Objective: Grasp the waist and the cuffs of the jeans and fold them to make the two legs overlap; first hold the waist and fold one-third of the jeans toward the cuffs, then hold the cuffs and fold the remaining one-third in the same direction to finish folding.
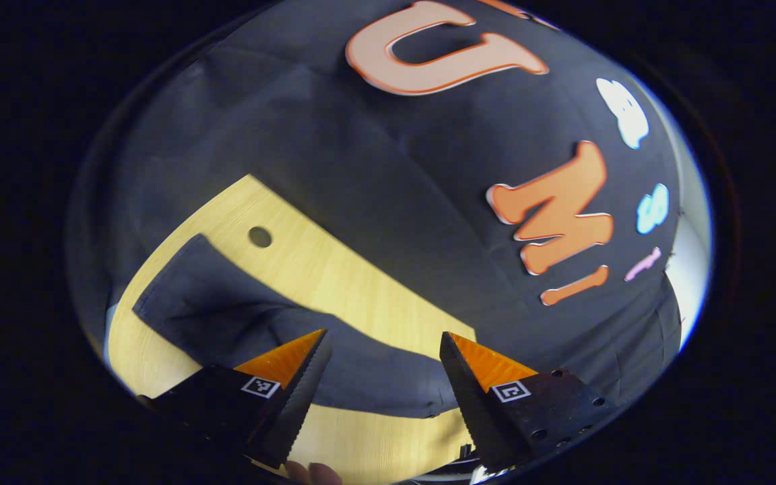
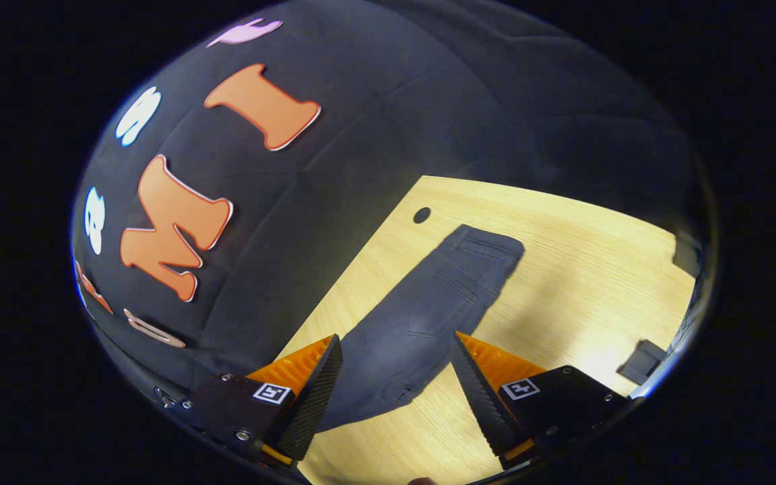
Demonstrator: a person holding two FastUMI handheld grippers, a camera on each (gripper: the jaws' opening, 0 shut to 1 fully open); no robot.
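Dark jeans (image 2: 428,310) lying flat along the wooden table (image 2: 583,269), near its round hole (image 2: 422,215). Above the jeans: left gripper (image 1: 382,337) and right gripper (image 2: 396,340), jaws apart, empty.

A recording booth: black cloth wall (image 2: 428,101) rises right behind a pale wooden table (image 2: 583,269) with a cable hole (image 2: 422,215).

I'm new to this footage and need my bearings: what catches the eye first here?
The dark jeans stand out, lying as a long narrow strip on the pale wooden table near a small round hole in its top. Both the left gripper and the right gripper are above them with fingers apart, holding nothing.
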